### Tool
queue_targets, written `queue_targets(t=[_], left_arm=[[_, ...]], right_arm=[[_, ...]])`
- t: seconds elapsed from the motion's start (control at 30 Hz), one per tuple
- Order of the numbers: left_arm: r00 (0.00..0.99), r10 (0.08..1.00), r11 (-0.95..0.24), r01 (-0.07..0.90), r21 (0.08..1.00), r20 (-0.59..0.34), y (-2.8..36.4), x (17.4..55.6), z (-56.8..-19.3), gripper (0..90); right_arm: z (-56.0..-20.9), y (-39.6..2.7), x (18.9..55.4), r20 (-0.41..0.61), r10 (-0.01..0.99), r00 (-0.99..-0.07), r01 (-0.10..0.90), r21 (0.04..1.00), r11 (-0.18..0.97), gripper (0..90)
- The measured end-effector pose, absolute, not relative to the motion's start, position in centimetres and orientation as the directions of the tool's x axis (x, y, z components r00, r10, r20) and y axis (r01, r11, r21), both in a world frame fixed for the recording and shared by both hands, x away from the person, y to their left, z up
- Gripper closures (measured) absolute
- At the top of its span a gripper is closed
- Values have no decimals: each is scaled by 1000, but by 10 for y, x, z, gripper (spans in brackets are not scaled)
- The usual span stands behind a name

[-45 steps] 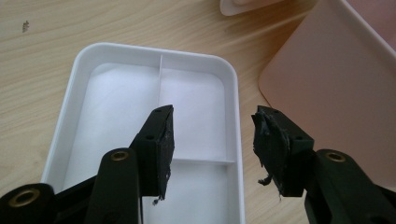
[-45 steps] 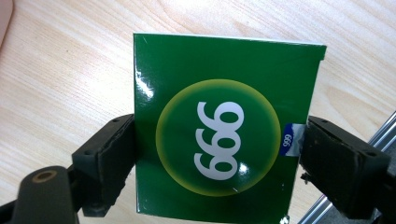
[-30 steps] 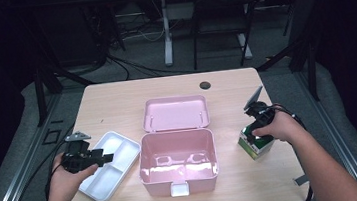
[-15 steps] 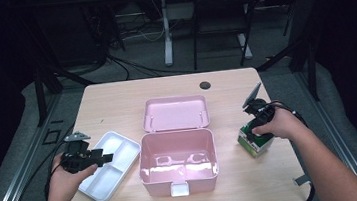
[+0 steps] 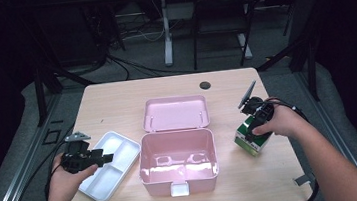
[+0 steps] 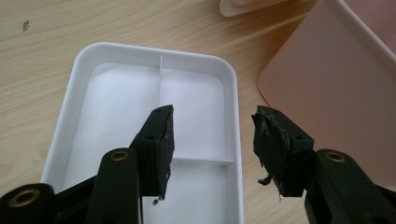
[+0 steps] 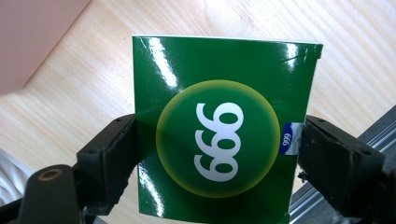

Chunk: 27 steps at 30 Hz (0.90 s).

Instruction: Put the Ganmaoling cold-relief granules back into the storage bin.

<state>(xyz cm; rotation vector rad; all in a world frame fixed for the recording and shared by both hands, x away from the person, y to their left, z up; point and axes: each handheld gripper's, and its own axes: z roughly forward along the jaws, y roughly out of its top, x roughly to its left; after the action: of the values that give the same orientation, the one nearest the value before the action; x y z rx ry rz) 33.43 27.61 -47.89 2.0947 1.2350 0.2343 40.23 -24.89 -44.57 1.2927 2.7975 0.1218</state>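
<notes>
A glossy green box marked 999 [image 7: 219,135] stands on the wooden table near its right edge, seen as the green box [image 5: 249,142] in the high view. My right gripper [image 7: 217,144] has a jaw pressed against each side of it; the right gripper [image 5: 253,132] comes down on it from above. My left gripper [image 6: 212,135] is open and holds nothing, hovering over a white divided tray [image 6: 154,49]. In the high view the left gripper [image 5: 103,157] sits at the tray's [image 5: 112,180] left side.
An open pink case [image 5: 145,164] with its lid [image 5: 176,113] laid back stands mid-table between the tray and the green box; its pink wall [image 6: 336,84] is close by on the left gripper's right. A dark round hole [image 5: 205,85] marks the far tabletop. The table's right edge is close to the green box.
The right hand has shifted slightly over the green box, which now sits a little tilted. The left hand and the tray have not moved.
</notes>
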Motion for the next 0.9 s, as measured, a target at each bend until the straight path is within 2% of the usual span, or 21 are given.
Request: queue_targets(t=[0.3, 0.57, 0.9], left_arm=[[532, 827, -315, 706, 634, -182, 276, 335, -480, 483], [533, 826, -315, 704, 637, -181, 275, 335, -480, 483], [534, 827, -319, 703, 635, -176, 275, 334, -480, 484]], right_arm=[[-438, -241, 395, -14, 664, -747, 660, 106, 744, 162], [-431, -235, 390, -40, 570, -821, 567, 72, 821, 163], [-417, -226, 387, -51, 478, -877, 475, 61, 878, 163]])
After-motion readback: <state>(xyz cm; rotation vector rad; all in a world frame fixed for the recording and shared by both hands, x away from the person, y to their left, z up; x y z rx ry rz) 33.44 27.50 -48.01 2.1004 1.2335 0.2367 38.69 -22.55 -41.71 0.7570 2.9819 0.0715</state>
